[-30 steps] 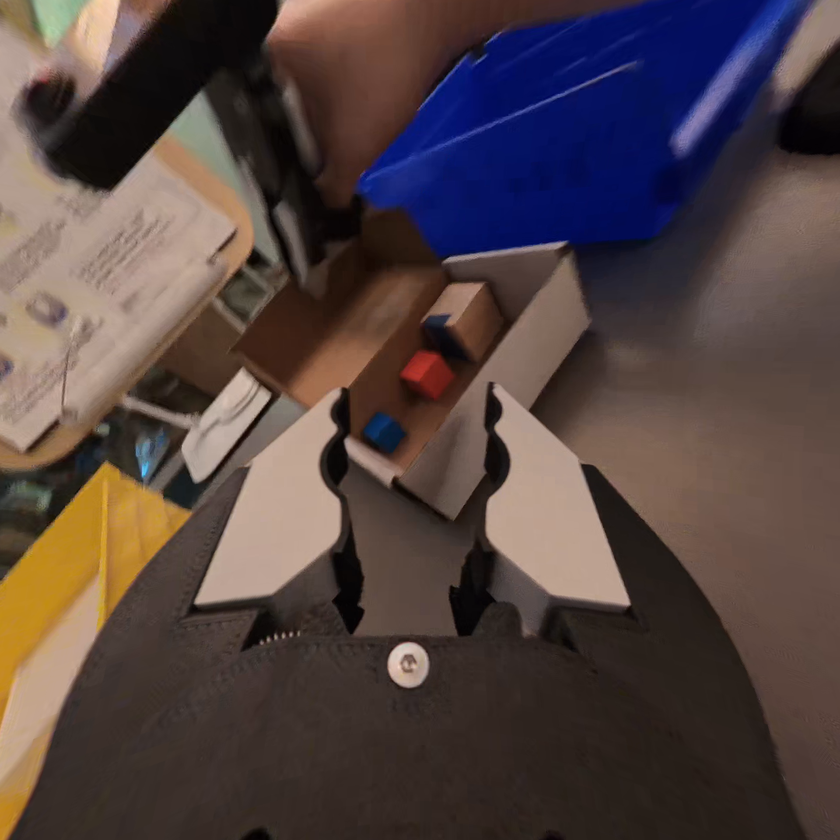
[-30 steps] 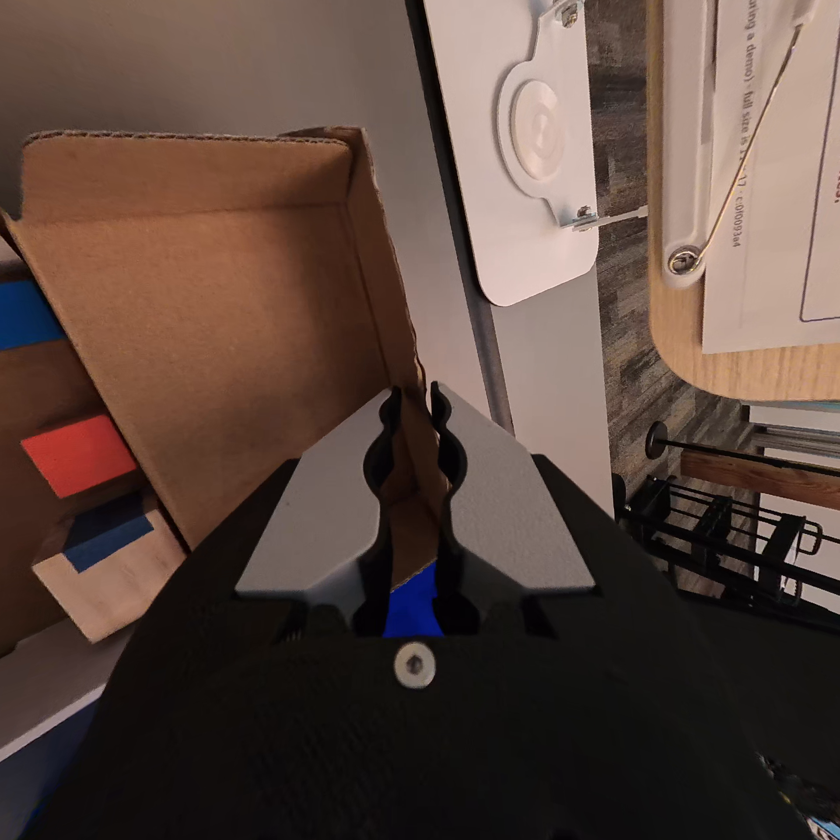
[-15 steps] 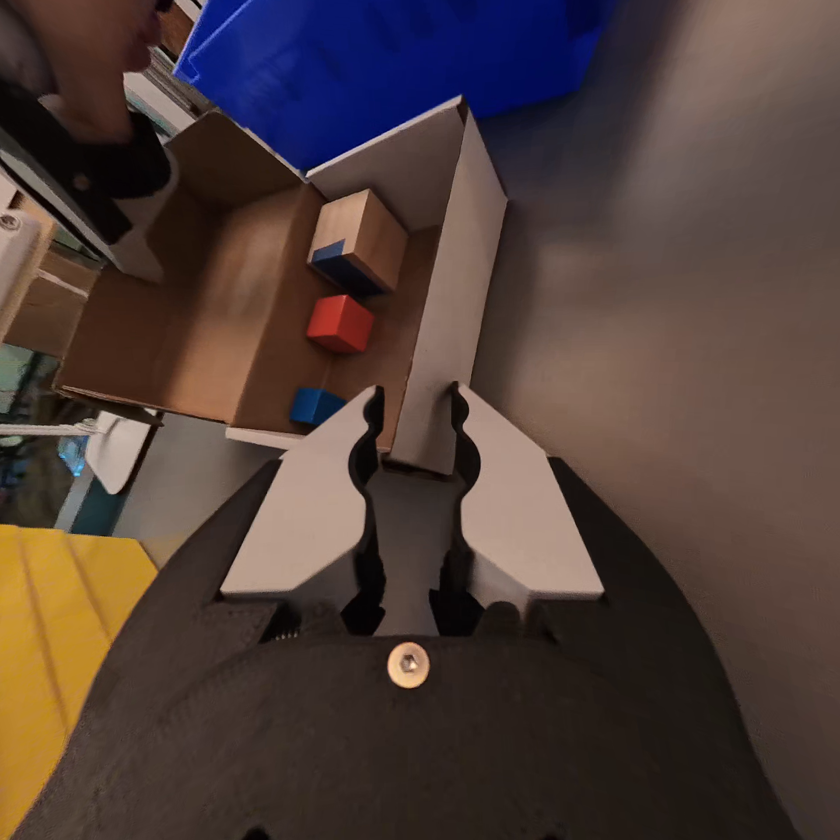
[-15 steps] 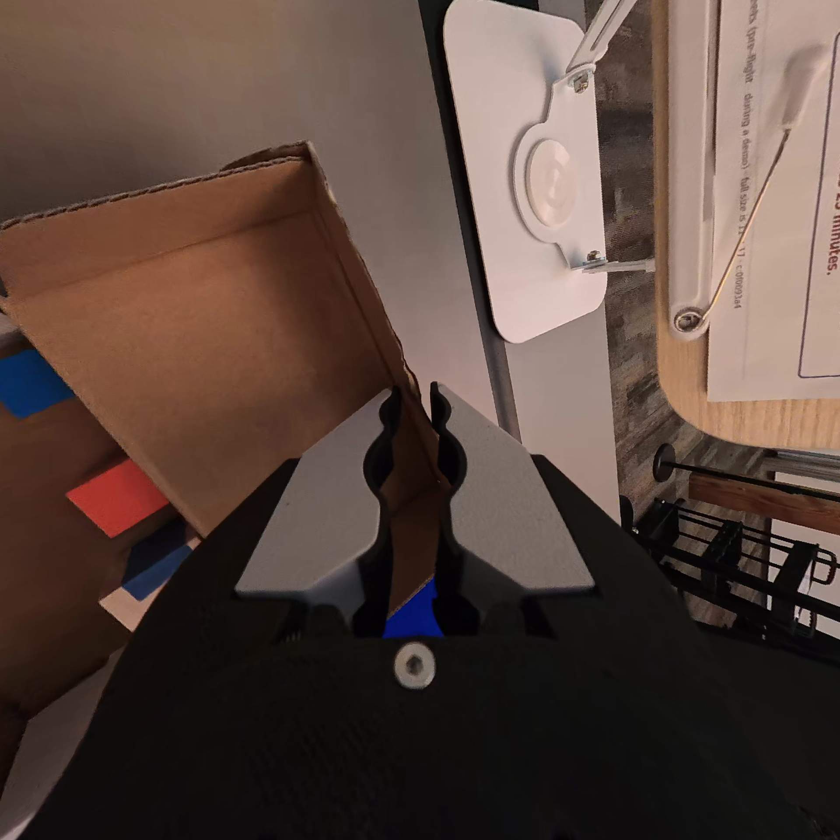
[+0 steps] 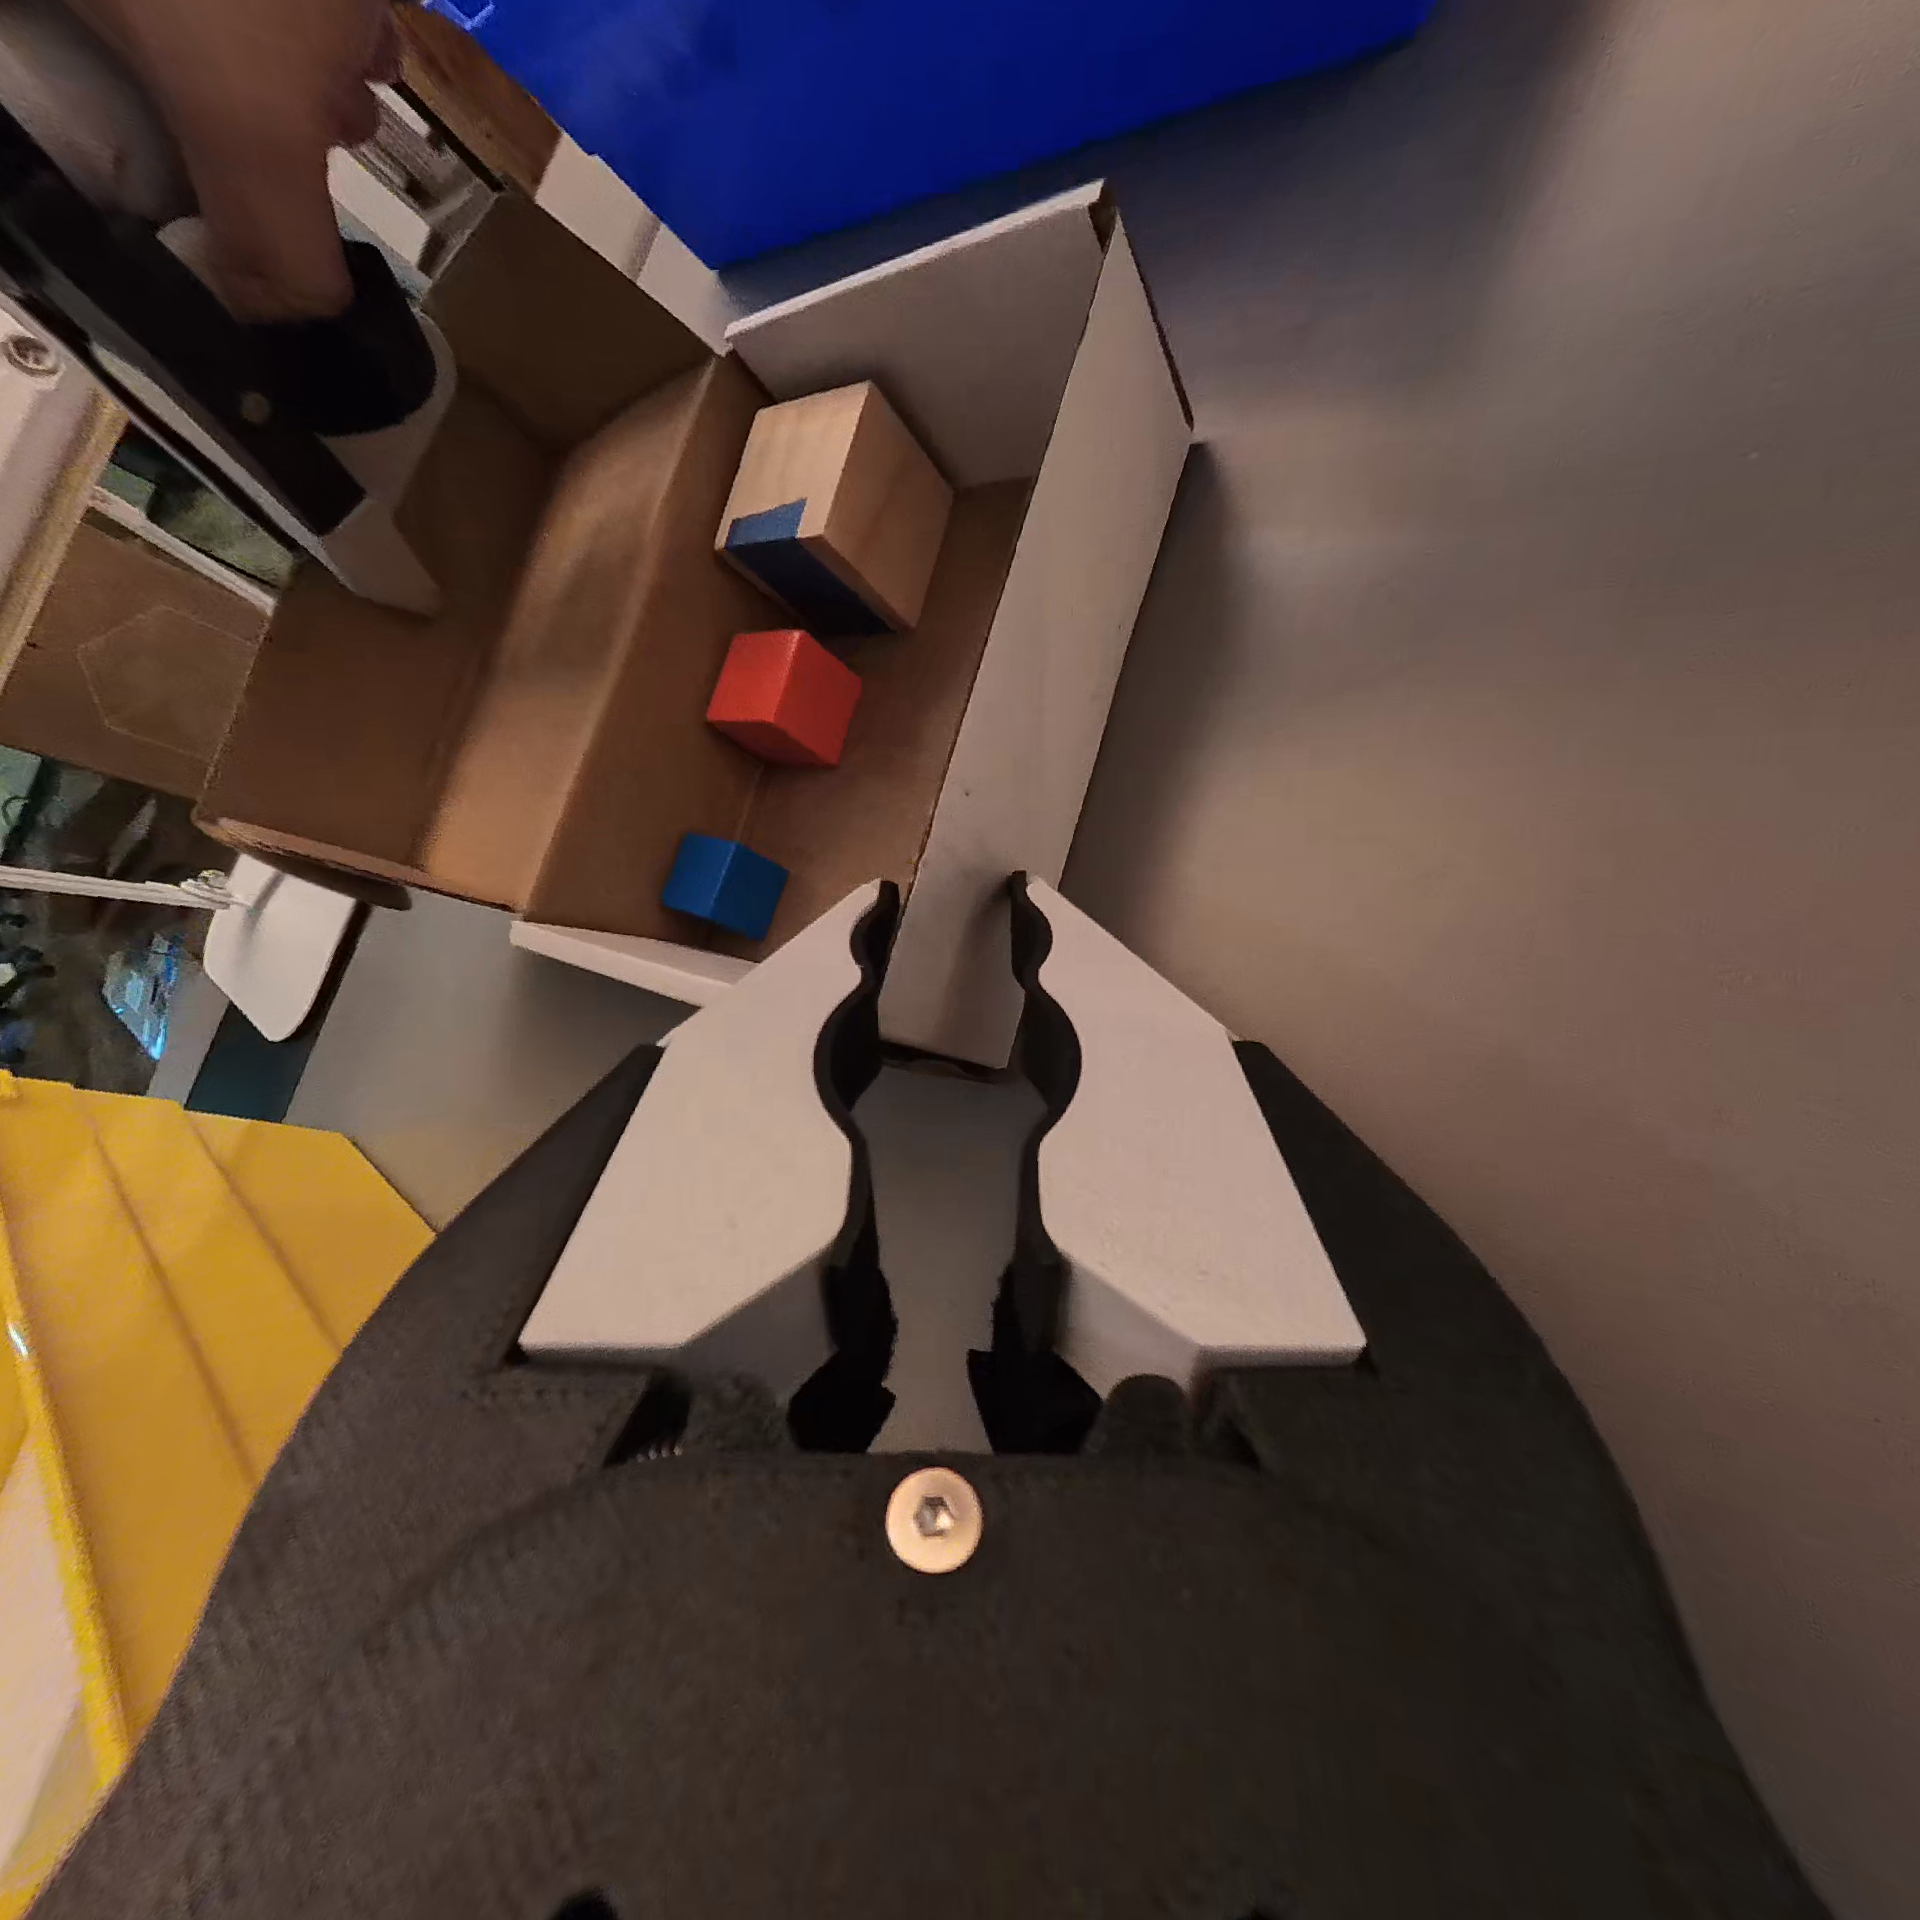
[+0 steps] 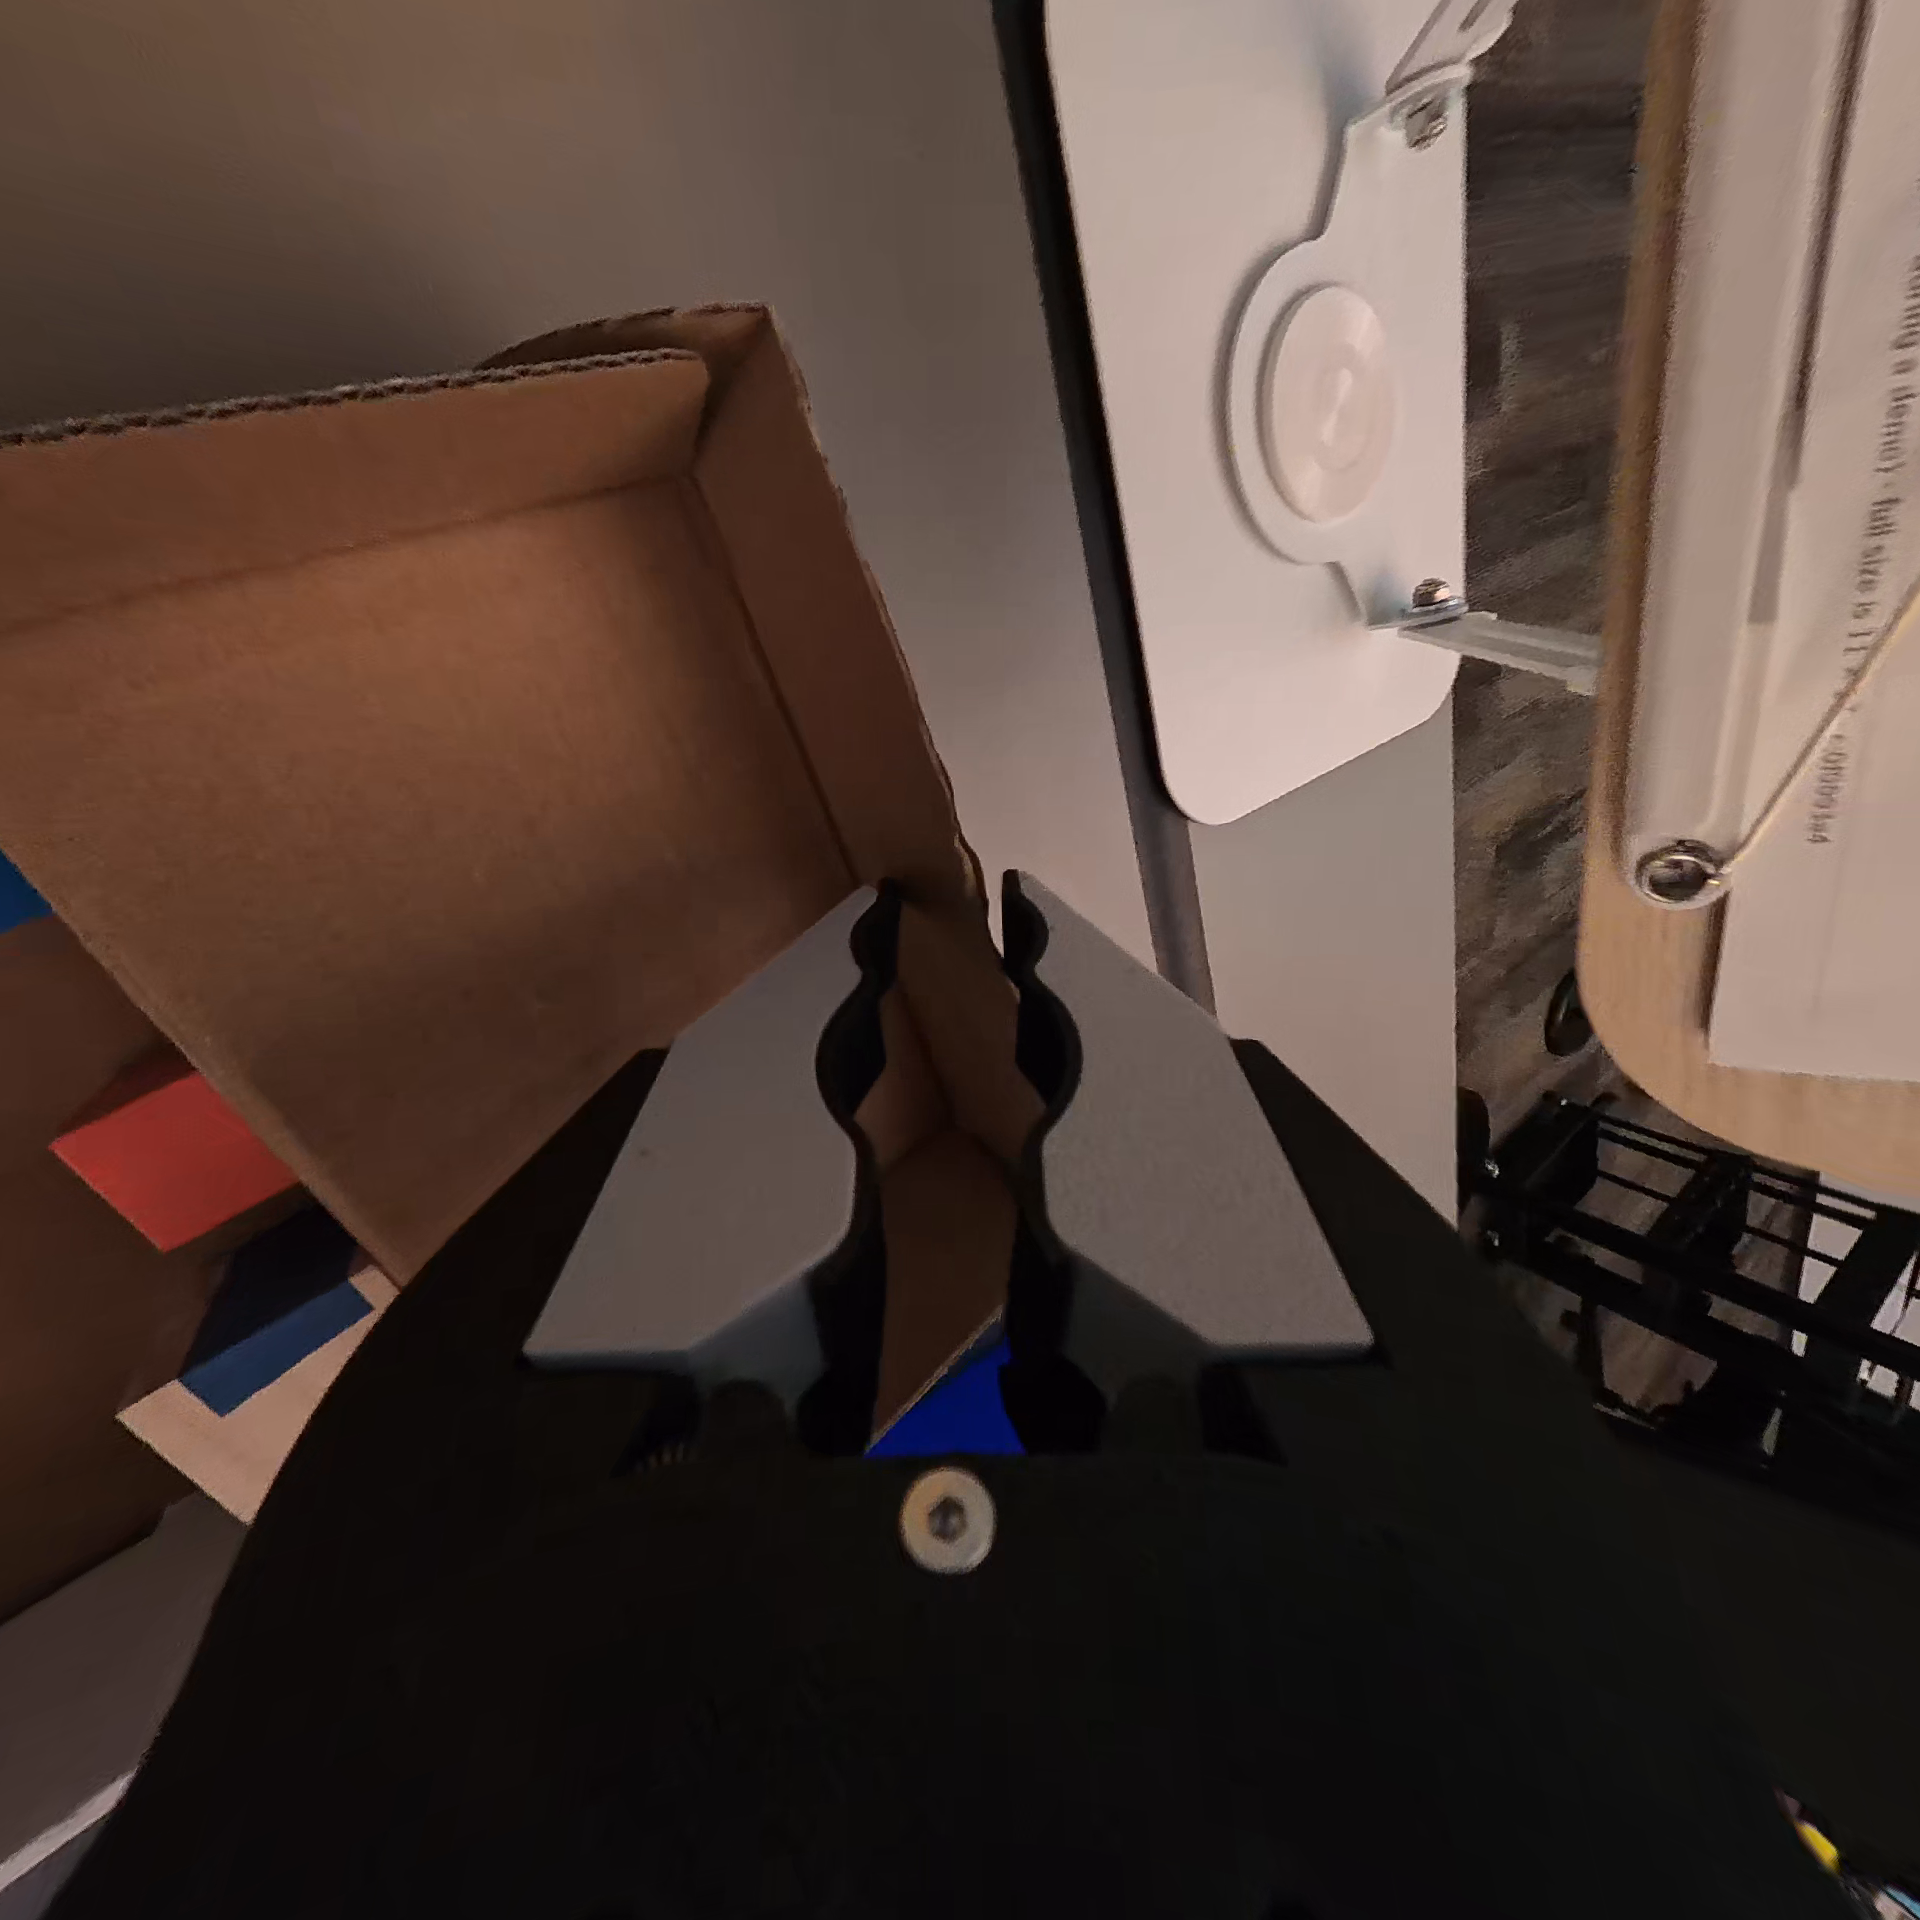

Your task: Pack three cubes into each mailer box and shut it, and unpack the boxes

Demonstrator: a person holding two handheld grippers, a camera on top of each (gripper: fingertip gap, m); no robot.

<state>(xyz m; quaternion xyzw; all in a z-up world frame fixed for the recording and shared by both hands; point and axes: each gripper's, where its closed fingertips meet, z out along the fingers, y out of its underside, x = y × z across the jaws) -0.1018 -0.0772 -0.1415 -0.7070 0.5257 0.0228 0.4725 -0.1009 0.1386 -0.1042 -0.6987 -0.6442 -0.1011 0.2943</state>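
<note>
While the right gripper (image 6: 940,894) keeps its fingers (image 6: 1164,1143) pinched on the side flap of the mailer box's lid (image 6: 416,727), the left gripper (image 5: 945,904) has swung in over the last second and now sits at the near corner of the mailer box (image 5: 1039,665), its fingers (image 5: 727,1132) parted to either side of the white front wall, not yet clamped on it. All three cubes lie inside on the brown floor: the small blue cube (image 5: 725,886) nearest, the red cube (image 5: 785,698) in the middle, and the wooden cube (image 5: 836,509) with a blue patch at the far end. The box rests on the grey worktop (image 5: 1507,831), against the blue bin (image 5: 935,94). With three cubes aboard and the lid held, the packing looks complete; bracing the wall and folding the lid over seems the step in hand.
</note>
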